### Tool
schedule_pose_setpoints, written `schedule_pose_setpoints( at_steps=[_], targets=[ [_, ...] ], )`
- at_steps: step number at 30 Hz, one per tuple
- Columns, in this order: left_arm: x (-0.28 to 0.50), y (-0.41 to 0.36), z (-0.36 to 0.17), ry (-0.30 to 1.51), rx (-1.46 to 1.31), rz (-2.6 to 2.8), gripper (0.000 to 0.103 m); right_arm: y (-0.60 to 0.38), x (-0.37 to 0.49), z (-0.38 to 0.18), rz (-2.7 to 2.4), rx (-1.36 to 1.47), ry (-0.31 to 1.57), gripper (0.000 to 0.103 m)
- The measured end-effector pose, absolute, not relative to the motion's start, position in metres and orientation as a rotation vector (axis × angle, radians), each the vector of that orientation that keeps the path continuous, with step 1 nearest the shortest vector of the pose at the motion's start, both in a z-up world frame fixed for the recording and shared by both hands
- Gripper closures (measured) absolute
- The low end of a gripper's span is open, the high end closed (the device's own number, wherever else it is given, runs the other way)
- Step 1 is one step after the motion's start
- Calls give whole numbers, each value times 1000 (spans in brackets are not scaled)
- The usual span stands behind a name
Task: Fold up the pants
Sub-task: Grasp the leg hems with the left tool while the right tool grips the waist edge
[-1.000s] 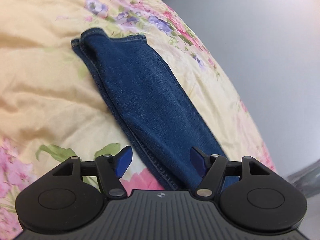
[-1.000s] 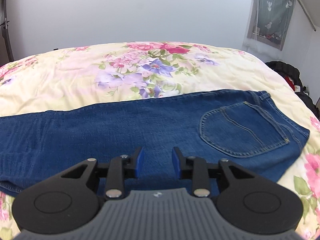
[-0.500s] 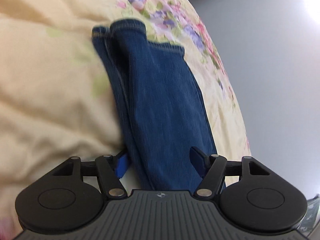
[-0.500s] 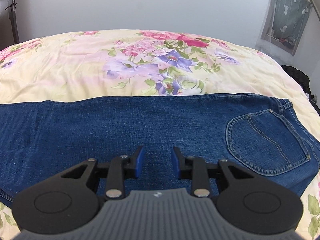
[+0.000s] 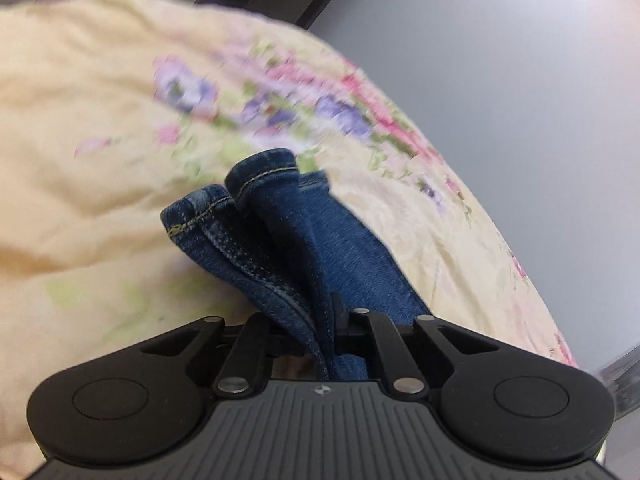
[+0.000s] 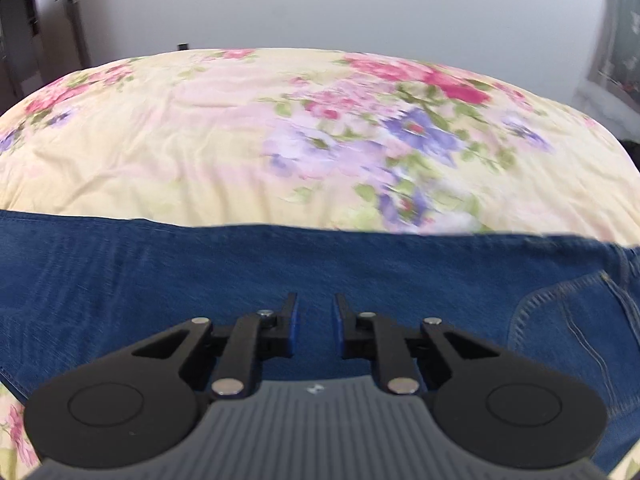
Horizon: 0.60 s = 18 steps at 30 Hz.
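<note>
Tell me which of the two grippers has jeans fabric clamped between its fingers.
The left gripper: its jaws pinch the jeans near the leg hems. The right gripper is open above flat denim.

- The pants (image 6: 200, 280) lie across the bed (image 6: 200, 140) from 9 to 3 o'clock.
- The right tool (image 6: 315, 326) sits over them; their pocket (image 6: 560, 328) lies at 3 o'clock.
- The left tool (image 5: 316, 332) pinches the leg ends (image 5: 256, 196), which extend toward 12 o'clock.

Blue jeans (image 6: 200, 272) lie across the floral-quilted bed (image 6: 200, 140).
</note>
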<state>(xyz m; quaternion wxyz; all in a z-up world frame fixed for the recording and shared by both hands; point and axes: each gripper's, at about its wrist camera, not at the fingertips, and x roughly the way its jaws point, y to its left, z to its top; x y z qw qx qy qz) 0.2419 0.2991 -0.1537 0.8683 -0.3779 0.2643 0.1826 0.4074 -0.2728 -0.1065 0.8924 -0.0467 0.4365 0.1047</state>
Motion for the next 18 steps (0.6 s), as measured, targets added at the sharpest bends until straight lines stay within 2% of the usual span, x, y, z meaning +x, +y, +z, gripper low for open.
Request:
schedule_pose_setpoints(
  at_steps=[9,14,18],
  targets=[
    [246,281,-137,475,-712,401,97,-168,445,-138,363,-118,938,97],
    [243,278,-142,455,-722,428,97,-149,465,-157,309,-135,953,103],
    [240,276,-144,454,-721,431,97,-146,464,-153,285,-148,987,102]
  ],
)
